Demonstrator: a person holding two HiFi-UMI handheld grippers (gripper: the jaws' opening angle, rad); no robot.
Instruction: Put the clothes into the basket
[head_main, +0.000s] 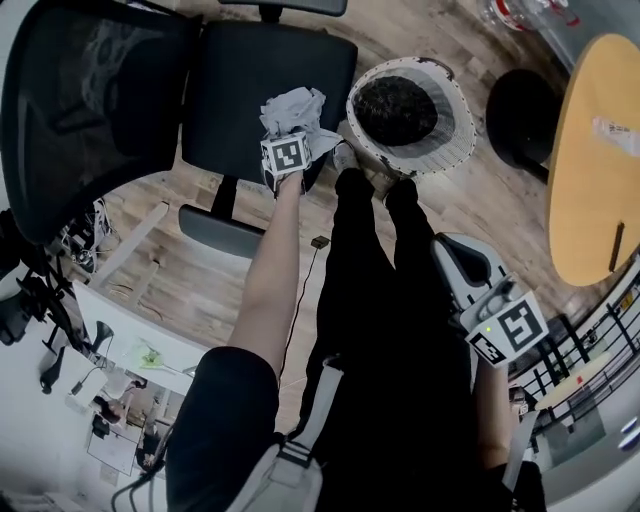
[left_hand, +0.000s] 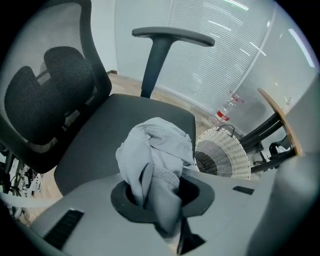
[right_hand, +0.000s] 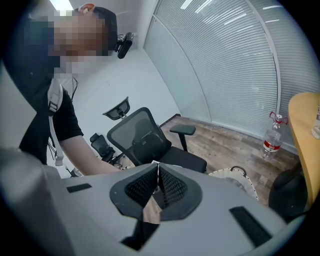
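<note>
The garment is a pale grey-blue bundle, crumpled, with a stitched hem showing; it is pinched in the left gripper and bunches above the chair seat; the basket, round white wicker, stands upright on the floor just beside that seat; dark cloth lies inside it.

The floor is brown wood. A black chair with a net back stands on it, with a yellow worktop nearby. White blinds cover the windows beside a white wall. A bright strip above may be a lamp.
</note>
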